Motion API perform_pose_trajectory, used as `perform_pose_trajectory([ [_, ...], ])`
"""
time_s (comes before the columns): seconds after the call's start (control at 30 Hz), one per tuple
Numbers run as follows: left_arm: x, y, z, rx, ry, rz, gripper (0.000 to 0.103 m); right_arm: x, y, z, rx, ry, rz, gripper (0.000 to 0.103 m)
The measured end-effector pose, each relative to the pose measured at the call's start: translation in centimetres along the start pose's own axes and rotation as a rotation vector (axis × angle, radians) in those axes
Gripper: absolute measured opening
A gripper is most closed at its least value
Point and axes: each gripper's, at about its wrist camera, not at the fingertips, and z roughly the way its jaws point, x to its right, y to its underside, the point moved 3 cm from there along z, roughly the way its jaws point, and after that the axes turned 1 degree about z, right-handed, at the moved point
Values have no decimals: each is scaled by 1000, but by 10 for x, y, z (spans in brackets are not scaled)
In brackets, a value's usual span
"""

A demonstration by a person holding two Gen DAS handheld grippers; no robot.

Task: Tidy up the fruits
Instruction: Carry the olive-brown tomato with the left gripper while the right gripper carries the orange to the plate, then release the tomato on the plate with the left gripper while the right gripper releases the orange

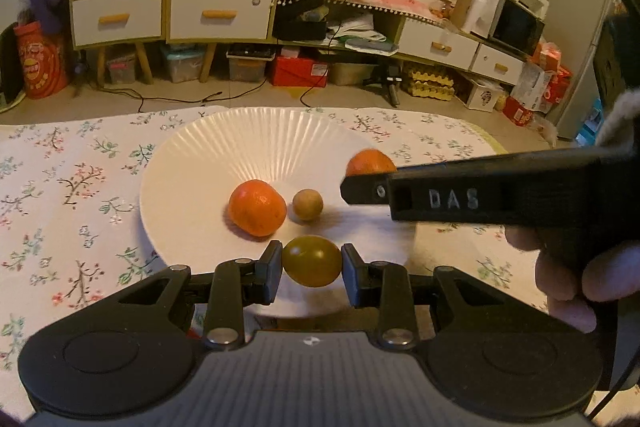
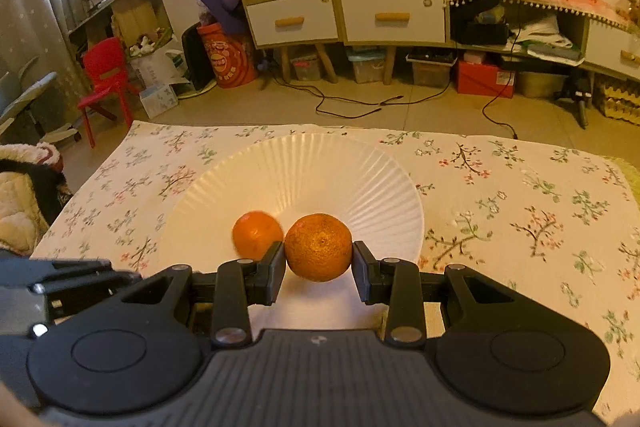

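Observation:
A white ribbed plate (image 1: 188, 163) (image 2: 376, 179) lies on the flowered tablecloth. On it rest an orange mandarin (image 1: 257, 207) (image 2: 256, 233) and a small brown round fruit (image 1: 307, 204). My left gripper (image 1: 312, 265) is shut on a yellow-green oval fruit (image 1: 312, 265) over the plate's near edge. My right gripper (image 2: 319, 259) is shut on a rough-skinned orange mandarin (image 2: 319, 247), held over the plate. In the left wrist view that right gripper's black finger (image 1: 362, 189) reaches in from the right, with the held mandarin (image 1: 370, 163) showing behind it.
The flowered tablecloth (image 1: 72, 187) (image 2: 520, 211) covers the table around the plate. A person's hand (image 1: 572, 275) holds the right gripper at the right edge. Beyond the table's far edge are floor cables, cabinets and a red chair (image 2: 106, 83).

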Motion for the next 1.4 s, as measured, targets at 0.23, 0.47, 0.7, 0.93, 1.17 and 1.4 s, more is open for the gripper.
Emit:
perform_pose_trajectory([
  [0.23,-2,-1,15,-13,3,-22,27,3,-8,24,-24,-46,27,33],
  [0.47,-5,-1,20,-17,14,-38,27,-3,-12,40,-41,-44,21,33],
  [0.7,-8,-1,23,-11,16,-55,28,-2,-12,47,-53,-44,38,33],
  [0.93,-10,-5,25,-11,10,-58,28,2,-14,49,-52,-42,52,34],
  [1.17,-8,-5,23,-9,2,-27,33,0,-17,46,-40,-48,58,40],
  [1.4,-4,-7,14,-5,0,7,46,-2,-19,34,-19,-36,51,50],
])
